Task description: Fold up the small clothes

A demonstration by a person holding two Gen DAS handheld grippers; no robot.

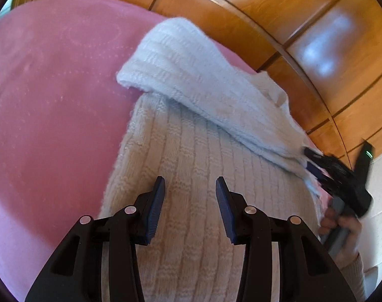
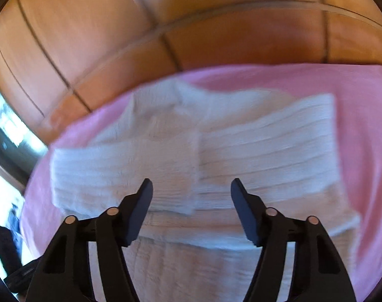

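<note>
A cream ribbed knit sweater point(image 1: 191, 166) lies on a pink blanket point(image 1: 52, 88). One sleeve point(image 1: 185, 68) is folded across its upper body. My left gripper point(image 1: 190, 185) is open just above the sweater's body, empty. In the left wrist view my right gripper point(image 1: 314, 162) is at the sleeve's right edge; its fingers there are blurred. In the right wrist view my right gripper point(image 2: 191, 186) is open and empty above the sweater point(image 2: 216, 151), whose two sleeves point(image 2: 123, 173) lie folded across the front. That view is motion-blurred.
A wooden panelled wardrobe point(image 1: 316, 37) stands behind the blanket; it also shows in the right wrist view point(image 2: 140, 37). The blanket's far edge point(image 2: 266, 71) runs close to it. A window point(image 2: 7, 125) is at the left. The person's hand point(image 1: 342, 229) holds the right gripper's handle.
</note>
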